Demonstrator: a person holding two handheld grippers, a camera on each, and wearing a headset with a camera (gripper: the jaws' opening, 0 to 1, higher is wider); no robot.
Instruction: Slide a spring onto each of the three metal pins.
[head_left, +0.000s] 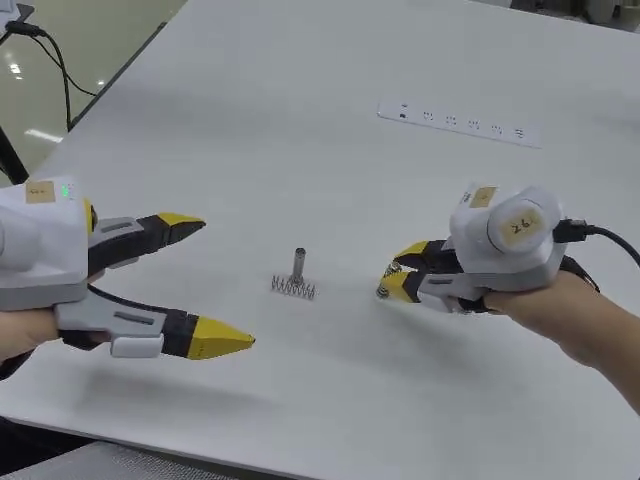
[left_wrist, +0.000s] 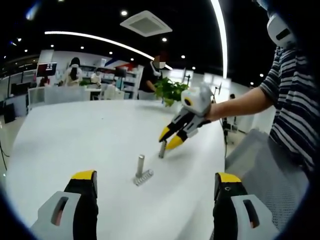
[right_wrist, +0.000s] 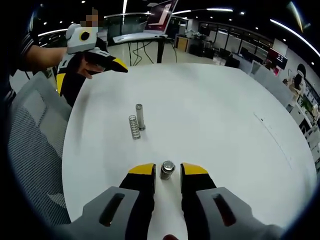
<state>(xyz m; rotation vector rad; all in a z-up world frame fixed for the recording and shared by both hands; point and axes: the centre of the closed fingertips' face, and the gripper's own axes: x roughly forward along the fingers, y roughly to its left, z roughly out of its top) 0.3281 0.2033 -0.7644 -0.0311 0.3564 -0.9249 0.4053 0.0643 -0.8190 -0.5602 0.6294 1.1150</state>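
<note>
Off to the left, the left tool (head_left: 225, 282) hovers spread wide, holding nothing. Between the tools an upright pin (head_left: 298, 264) stands on the surface (head_left: 330, 120), with a spring (head_left: 293, 289) lying loose at its base, not yet threaded. The right tool (head_left: 392, 272) pinches a second pin (right_wrist: 167, 170), so most of the task appears undone.

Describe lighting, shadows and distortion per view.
Head view: soft even light, faint shadows on the white table under the yellow-tipped left gripper and right gripper. Left gripper view: fisheye bends the ceiling light strip. Right gripper view: table edge curves; short metal pin between the jaws is crisp.
</note>
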